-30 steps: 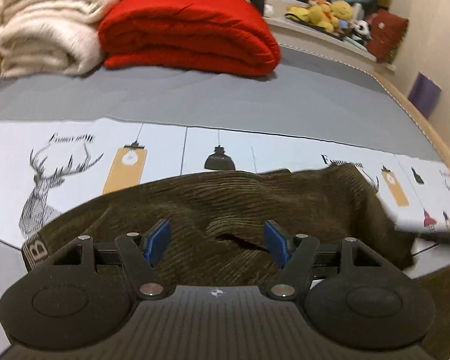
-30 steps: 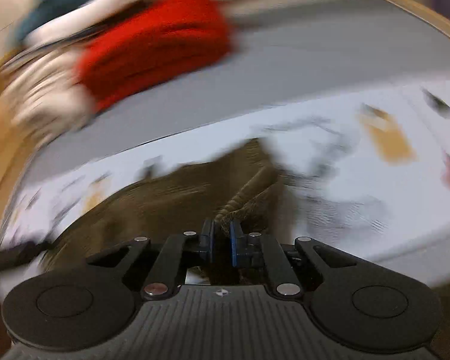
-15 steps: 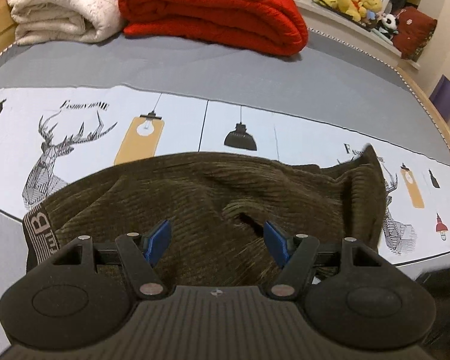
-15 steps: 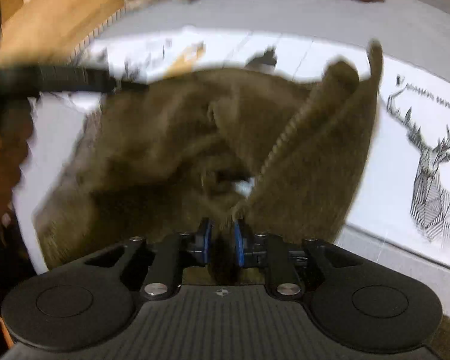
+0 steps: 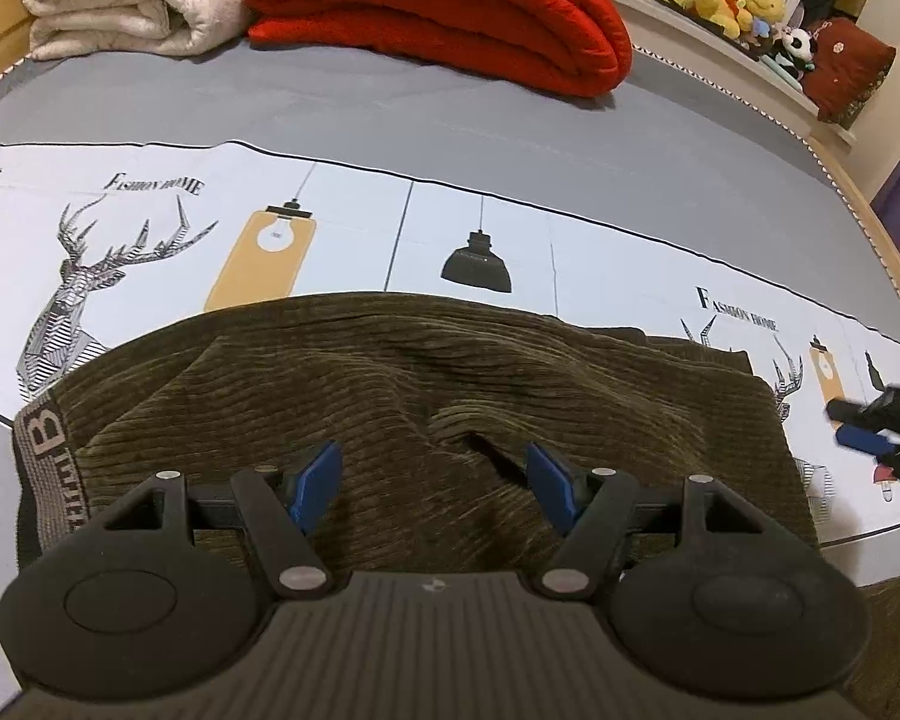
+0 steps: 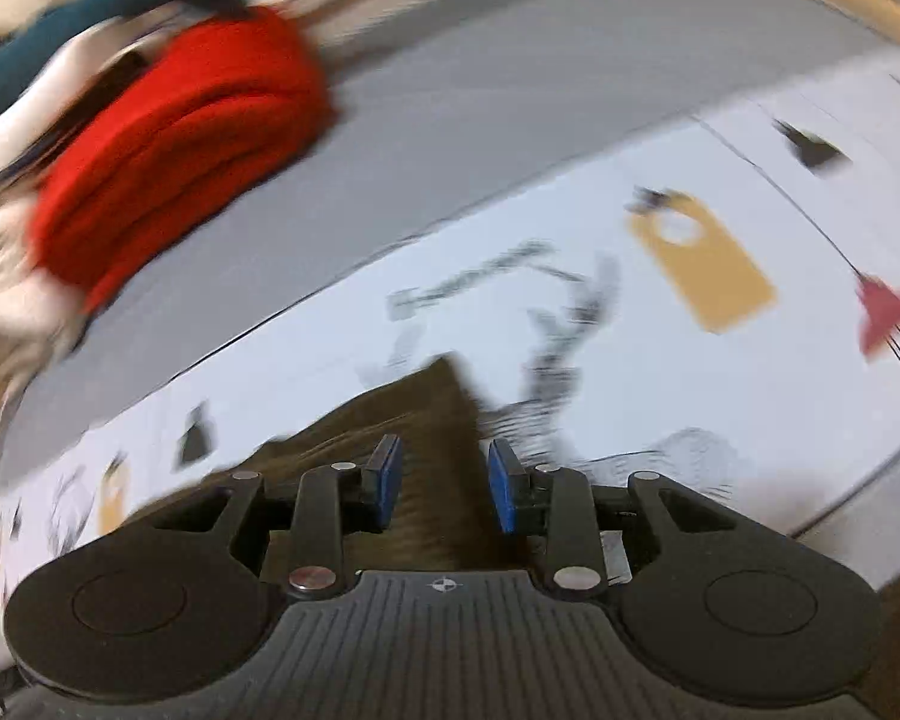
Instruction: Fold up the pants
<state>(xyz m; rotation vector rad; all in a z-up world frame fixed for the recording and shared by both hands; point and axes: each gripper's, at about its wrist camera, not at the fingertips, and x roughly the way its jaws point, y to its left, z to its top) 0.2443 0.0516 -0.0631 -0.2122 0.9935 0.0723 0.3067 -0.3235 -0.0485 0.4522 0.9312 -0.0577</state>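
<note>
The pants (image 5: 426, 396) lie bunched in a roughly folded, rumpled stack on the bed (image 5: 450, 120), lower centre; smoothing seems left. Left hand-held gripper (image 5: 432, 483) and right hand-held gripper (image 6: 444, 483) both gape, empty.

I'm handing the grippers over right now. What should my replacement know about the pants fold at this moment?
Left gripper: open, holding nothing, over the brown corduroy pants.
Right gripper: open, at the pants' right edge; its view is blurred.
Pants lie bunched and wrinkled on the printed bedsheet, waistband at left.
Done: a rough fold-over, as far as the layered right edge shows.
Left: smooth the creases, fold again.
</note>
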